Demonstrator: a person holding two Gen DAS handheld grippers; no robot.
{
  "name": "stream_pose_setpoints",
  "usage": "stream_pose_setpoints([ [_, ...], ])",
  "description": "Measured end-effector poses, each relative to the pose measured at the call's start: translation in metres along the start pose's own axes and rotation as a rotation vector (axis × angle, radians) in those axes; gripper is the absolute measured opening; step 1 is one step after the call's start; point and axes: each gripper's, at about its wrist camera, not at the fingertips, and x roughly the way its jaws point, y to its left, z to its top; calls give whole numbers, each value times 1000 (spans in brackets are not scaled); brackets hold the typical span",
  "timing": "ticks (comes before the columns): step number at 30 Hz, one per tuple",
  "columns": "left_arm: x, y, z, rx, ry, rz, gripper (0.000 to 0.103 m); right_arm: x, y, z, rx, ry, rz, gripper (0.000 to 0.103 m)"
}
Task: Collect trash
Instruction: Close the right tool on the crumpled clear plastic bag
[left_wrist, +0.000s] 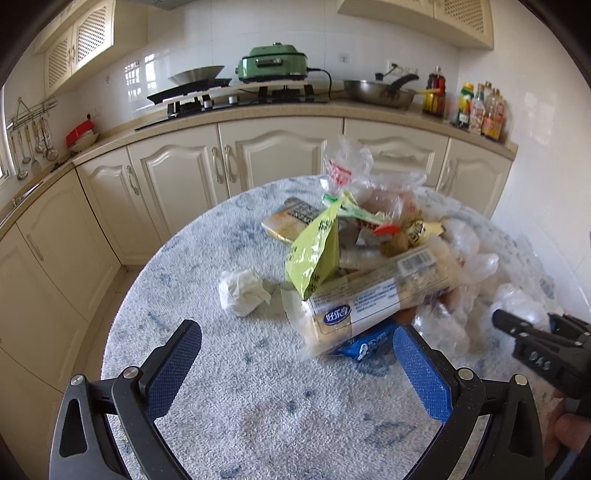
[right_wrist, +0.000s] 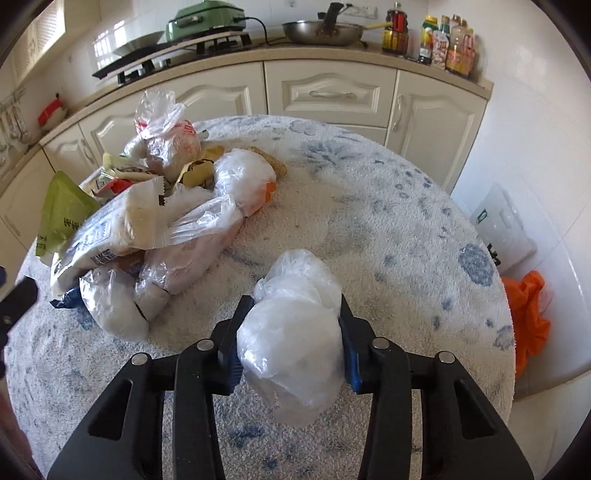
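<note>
1. Right claw (right_wrist: 291, 332): narrowed about a crumpled clear plastic bag (right_wrist: 291, 332), one blue-padded finger against each flank. The film bulges between the pads and spills forward and below them, which indicates a grip on the bag, judged soft and springy rather than rigid.
2. Left claw (left_wrist: 297, 354): jaws stand wide apart with nothing between them. It hovers over bare cloth just short of the trash pile (left_wrist: 369, 258) and touches no item.
3. Location of trash: all of it lies on the round bench (right_wrist: 406, 206), which carries a white and blue mottled cover. The pile sits toward the left claw's side; it comprises a green snack pouch (left_wrist: 314, 254), a long labelled bread-type wrapper (left_wrist: 376, 291), a blue packet (left_wrist: 369, 345) pinned beneath it, and several clear bags.
4. A wadded white tissue (left_wrist: 242, 293) lies alone, near the pile but apart from it.
5. Reason for arrangement, as judgement: the gripped bag lies clear of the heap, so it offers the right claw an unobstructed pick; the left claw is held open and aimed low, apparently ready for the wrapper or the tissue.
6. Risk: loose film may slip from the pads on lifting.
</note>
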Motion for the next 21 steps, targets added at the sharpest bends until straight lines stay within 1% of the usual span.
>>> stream_pose_setpoints([
  [5,18,-8,-4,39,39,-16,102,-5,0,-3,11,-4,21,41],
  [8,21,-15,-7,43,60,-62,102,-8,0,-2,16,-7,23,41],
  [12,17,-30,-10,50,63,-137,102,-15,-5,-3,29,-23,20,41],
  [14,18,-38,-9,51,70,-154,102,-19,-10,-2,35,-31,18,41],
  [20,40,-64,0,45,102,-162,102,-30,-34,-5,74,-52,9,41],
  [21,45,-68,1,51,109,-154,100,-31,-38,-5,82,-54,8,41],
])
